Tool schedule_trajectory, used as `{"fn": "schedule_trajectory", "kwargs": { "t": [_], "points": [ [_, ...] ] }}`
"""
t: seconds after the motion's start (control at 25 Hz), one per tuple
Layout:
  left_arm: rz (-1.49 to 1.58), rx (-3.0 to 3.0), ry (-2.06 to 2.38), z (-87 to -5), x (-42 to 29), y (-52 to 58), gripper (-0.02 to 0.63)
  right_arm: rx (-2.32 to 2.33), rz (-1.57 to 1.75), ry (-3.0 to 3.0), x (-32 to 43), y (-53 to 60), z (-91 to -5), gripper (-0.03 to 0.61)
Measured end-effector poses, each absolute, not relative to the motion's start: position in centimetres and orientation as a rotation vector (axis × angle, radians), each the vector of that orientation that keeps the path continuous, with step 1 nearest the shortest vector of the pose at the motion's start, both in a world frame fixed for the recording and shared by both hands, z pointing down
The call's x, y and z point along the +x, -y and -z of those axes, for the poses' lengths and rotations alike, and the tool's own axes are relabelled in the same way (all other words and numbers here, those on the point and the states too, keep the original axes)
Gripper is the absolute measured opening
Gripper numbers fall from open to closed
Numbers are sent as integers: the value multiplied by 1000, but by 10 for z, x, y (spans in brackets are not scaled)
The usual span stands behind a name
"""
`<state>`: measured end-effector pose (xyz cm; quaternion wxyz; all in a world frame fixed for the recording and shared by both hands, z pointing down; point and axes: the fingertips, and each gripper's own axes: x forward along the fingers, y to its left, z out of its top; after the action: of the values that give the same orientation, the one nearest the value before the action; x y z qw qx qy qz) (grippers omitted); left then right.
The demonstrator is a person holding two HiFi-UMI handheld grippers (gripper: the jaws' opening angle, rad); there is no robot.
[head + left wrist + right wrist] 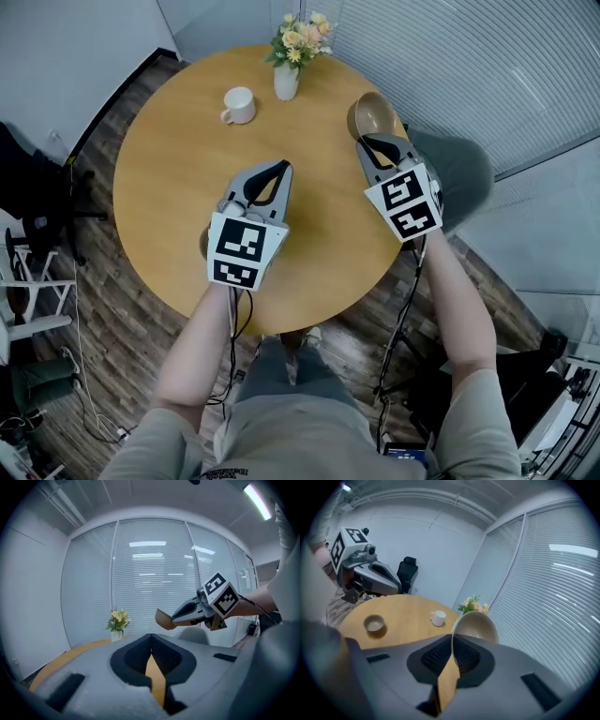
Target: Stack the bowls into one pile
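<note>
My claws hover above table: left claw pressed together, empty; right claw tilted down, pinching bowl rim. Two bowls (second bowl on table), one mug, one vase.

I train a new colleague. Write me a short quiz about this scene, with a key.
1. What does the right gripper hold in its jaws? A) a plate B) a tan bowl C) a spoon
2. True or false: the white mug stands upright on the round table.
3. How many bowls show in the right gripper view?
Key: 1 B; 2 true; 3 two, the held one and a small bowl on the table.
</note>
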<state>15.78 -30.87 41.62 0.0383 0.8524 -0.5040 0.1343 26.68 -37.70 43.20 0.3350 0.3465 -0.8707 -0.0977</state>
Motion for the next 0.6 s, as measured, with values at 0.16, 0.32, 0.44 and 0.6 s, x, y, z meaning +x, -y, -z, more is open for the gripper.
{"fn": "schedule_trajectory", "kwargs": {
  "t": [0.16, 0.32, 0.44, 0.6],
  "points": [
    [-383, 2654, 1576, -385, 152, 296, 18, 958, 246, 2358, 265, 353, -390, 34],
    [-365, 2689, 1613, -360, 145, 278, 18, 1003, 233, 2442, 260, 321, -356, 34],
    [-341, 2719, 1628, -341, 141, 260, 18, 1040, 223, 2508, 257, 294, -331, 34],
    [-301, 2762, 1641, -316, 137, 231, 18, 1075, 248, 2545, 258, 256, -309, 34]
  ]
}}
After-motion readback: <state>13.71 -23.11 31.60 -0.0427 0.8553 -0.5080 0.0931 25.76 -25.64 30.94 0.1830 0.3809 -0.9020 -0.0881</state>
